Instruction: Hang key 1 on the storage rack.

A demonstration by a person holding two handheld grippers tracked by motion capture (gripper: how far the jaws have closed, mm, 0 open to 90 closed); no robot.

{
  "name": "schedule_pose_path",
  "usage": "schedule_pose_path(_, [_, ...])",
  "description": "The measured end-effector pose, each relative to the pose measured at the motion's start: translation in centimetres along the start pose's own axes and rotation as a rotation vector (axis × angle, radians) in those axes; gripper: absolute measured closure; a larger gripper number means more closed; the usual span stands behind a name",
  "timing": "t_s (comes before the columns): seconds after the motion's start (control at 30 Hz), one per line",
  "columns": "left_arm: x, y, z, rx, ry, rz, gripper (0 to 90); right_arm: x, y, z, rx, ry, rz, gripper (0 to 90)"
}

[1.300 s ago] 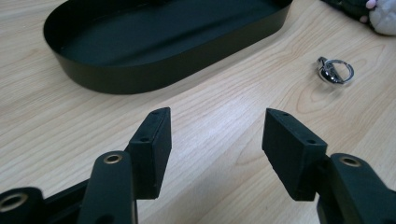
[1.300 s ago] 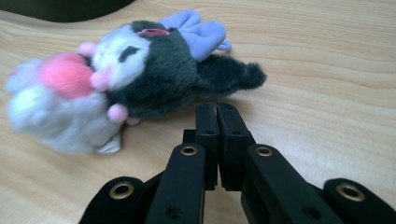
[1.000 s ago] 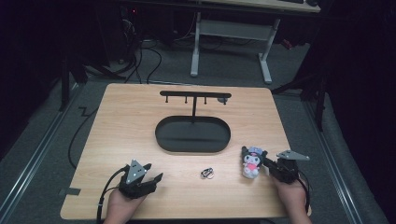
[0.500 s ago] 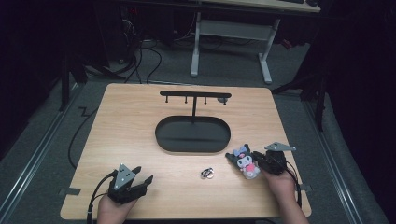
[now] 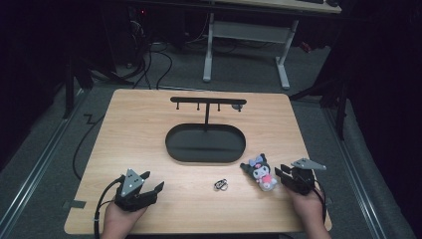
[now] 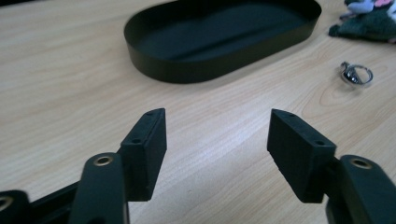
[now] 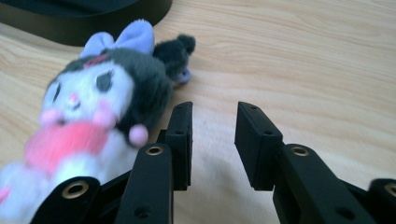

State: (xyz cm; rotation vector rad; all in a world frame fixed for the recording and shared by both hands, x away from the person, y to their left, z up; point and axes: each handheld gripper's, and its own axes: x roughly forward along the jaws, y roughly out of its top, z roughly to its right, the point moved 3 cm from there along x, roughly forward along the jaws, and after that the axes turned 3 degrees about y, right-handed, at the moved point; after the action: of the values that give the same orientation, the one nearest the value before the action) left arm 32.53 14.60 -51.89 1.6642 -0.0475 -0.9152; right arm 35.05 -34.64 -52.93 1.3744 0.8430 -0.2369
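Plush toy (image 5: 262, 173), a small dark-haired doll with a lilac bow, white face and pink front, lies on the wooden bench (image 5: 149, 124) near its front right corner, just beside the right hand-held gripper (image 5: 282, 175). In the right gripper view the doll (image 7: 88, 107) lies outside the jaws, against the outer face of the one on that view's left; the jaws stand partly open with bare wood between them and hold nothing. A person's hand (image 5: 308, 209) holds that gripper from the bench's front edge. Between the doll and the bench's middle lies a small metal key ring (image 5: 221, 185), well apart from both grippers (it also shows in the left gripper view (image 6: 357, 74), beyond the right-hand jaw). Behind it, at the centre of the bench, stands a black oval tray (image 5: 174, 144), empty, with a thin post rising from its far rim to a horizontal bar (image 5: 209, 100) that carries short pegs. The left hand-held gripper (image 5: 152, 188) rests near the front left corner, held by the other hand (image 5: 119, 221), a cable trailing from it off the bench's edge. Its jaws are spread wide with nothing between them, and they point across the wood toward the tray (image 6: 154, 60).
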Motion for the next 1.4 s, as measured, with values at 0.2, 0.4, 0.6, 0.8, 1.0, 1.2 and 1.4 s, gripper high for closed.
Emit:
schedule_pose_path(0.2, [1.6, -0.1, -0.2, -0.019, -0.029, -0.009, 31.9, -2.0, -1.2, -0.4, 0.004, -0.028, 0.004, 63.0])
schedule_pose_path(0.4, [2.7, 0.8, 0.5, -0.011, -0.057, 0.033, 30.7, -3.2, -2.6, -0.7, 0.024, -0.063, -0.014, 54.1])
schedule_pose_path(0.6, [3.2, 0.8, 1.1, 0.031, -0.070, 0.029, 30.9, -3.4, -3.4, -1.0, 0.021, -0.078, -0.060, 48.1])
schedule_pose_path(0.8, [3.5, 0.5, 0.9, 0.027, -0.083, 0.015, 30.9, -3.0, -3.0, -1.3, 0.040, -0.028, -0.125, 45.1])
schedule_pose_path(1.0, [3.3, 0.1, 0.9, 0.032, -0.090, 0.011, 30.6, -2.8, -2.6, -1.9, 0.028, -0.015, -0.211, 39.7])
schedule_pose_path(1.2, [2.9, 0.1, 0.5, 0.013, -0.081, 0.024, 30.3, -2.9, -2.2, -2.4, 0.017, 0.016, -0.300, 33.1])
schedule_pose_path(1.4, [2.8, 0.0, 0.3, 0.006, -0.076, 0.023, 30.2, -2.9, -1.6, -3.0, -0.006, 0.045, -0.358, 27.8])
